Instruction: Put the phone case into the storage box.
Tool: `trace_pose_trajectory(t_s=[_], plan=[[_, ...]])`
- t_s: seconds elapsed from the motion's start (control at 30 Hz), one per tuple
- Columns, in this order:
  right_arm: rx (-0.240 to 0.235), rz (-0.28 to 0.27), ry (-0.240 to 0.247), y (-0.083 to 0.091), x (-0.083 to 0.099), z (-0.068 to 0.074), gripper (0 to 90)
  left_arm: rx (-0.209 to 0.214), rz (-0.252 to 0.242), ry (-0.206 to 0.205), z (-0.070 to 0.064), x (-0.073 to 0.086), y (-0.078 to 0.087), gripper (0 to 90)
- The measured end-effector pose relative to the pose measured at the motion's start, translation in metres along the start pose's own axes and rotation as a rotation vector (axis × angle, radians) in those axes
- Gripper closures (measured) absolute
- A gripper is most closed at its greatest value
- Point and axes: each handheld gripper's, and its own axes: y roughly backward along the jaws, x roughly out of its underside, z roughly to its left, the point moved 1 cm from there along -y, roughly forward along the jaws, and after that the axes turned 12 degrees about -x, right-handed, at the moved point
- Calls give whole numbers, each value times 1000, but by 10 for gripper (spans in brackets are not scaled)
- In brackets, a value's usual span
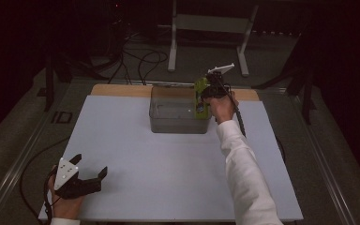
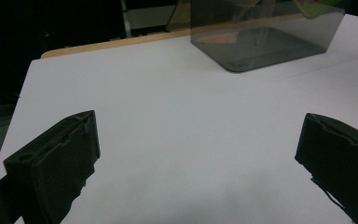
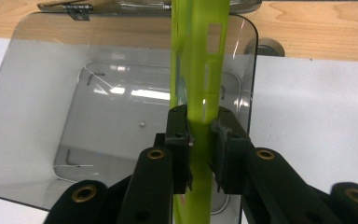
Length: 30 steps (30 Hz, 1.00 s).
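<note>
While its jaws were clamped on a flat lime-green plastic piece (image 3: 200,93), the right tool (image 3: 200,154) hung over the right end of the clear plastic bin (image 1: 168,117), which stood near the table's (image 1: 136,154) far edge. The left tool (image 1: 86,176), jaws wide apart and holding nothing, rested at the near left corner.

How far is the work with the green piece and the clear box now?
Done: the right hand-held gripper has gripped the green piece. In hand: it holds it above the clear box, which looks empty. Left: lowering and releasing. The left hand-held gripper rests open.
</note>
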Motion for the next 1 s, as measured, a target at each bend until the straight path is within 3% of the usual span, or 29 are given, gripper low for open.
trace_pose_trajectory(t_s=[0.7,1.0], plan=[[24,58,2,-20,3,0,779,1,2,1,1,0,0,0],[26,84,-18,-28,5,-3,779,1,2,2,1,1,0,0]])
